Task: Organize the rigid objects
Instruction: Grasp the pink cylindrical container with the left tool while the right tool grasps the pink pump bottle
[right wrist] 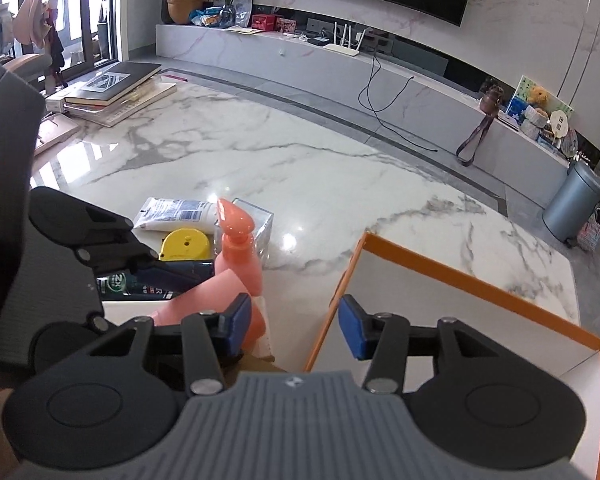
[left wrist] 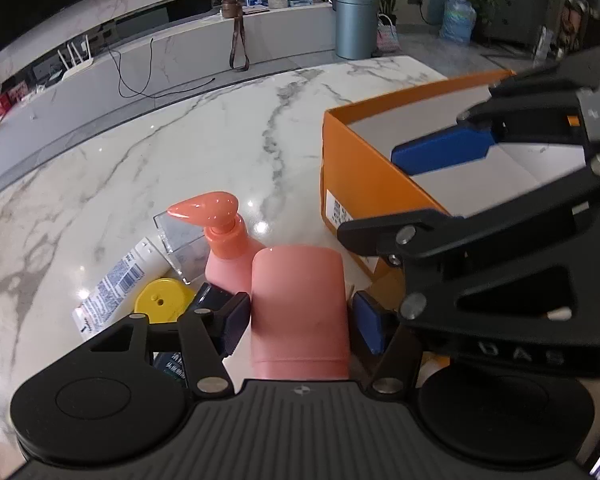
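Note:
A pink cylindrical bottle lies between the blue pads of my left gripper, and both pads sit against its sides. From the right wrist view that bottle is tilted beside the left gripper's fingers. An orange box with a white inside stands open to the right. My right gripper hangs open over the box's near corner, gripping nothing. In the left wrist view one of its fingers is over the box's inside.
Behind the pink bottle cluster a coral pump bottle, a clear plastic box, a white tube, a yellow round case and a dark bottle. Books are stacked at the marble table's far left corner.

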A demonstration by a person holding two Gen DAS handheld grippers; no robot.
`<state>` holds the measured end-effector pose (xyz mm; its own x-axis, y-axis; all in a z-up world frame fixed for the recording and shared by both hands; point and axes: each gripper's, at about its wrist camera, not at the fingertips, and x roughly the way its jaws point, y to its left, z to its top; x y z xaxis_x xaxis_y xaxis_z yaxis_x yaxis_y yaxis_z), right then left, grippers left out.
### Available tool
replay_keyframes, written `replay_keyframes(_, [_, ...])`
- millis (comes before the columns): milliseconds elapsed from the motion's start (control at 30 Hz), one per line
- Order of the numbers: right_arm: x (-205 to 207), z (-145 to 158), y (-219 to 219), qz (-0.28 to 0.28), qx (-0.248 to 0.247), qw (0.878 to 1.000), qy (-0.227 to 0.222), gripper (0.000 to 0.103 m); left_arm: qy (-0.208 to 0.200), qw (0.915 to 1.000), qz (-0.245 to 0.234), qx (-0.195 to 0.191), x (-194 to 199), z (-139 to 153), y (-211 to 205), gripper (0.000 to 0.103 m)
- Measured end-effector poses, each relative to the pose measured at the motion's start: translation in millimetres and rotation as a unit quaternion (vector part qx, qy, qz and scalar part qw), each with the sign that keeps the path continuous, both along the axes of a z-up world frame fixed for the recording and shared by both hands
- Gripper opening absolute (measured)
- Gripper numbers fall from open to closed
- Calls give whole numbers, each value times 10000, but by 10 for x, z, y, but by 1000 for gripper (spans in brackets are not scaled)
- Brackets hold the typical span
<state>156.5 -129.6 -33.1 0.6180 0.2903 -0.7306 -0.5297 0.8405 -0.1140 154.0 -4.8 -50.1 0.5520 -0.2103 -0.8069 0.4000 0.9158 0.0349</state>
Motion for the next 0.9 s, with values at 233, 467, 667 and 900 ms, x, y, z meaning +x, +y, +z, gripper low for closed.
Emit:
replay_keyframes(233, [-21, 44, 47, 154, -87, 9997, -163, 48, 132, 9995, 206, -202, 21, 14, 111, 70])
replay_keyframes(467, [-42, 52, 88, 294, -90, 9994, -170, 47, 267, 9992, 195, -241, 58, -61, 109, 62])
replay_keyframes(667, [-8, 110, 226, 547, -5, 9982, -256, 47, 99, 9974, 555, -455, -11, 36, 285, 62])
replay_keyframes(900, [261, 29, 340, 419, 334, 9984, 205, 45, 49, 9885, 1435, -482, 9, 135, 620, 62])
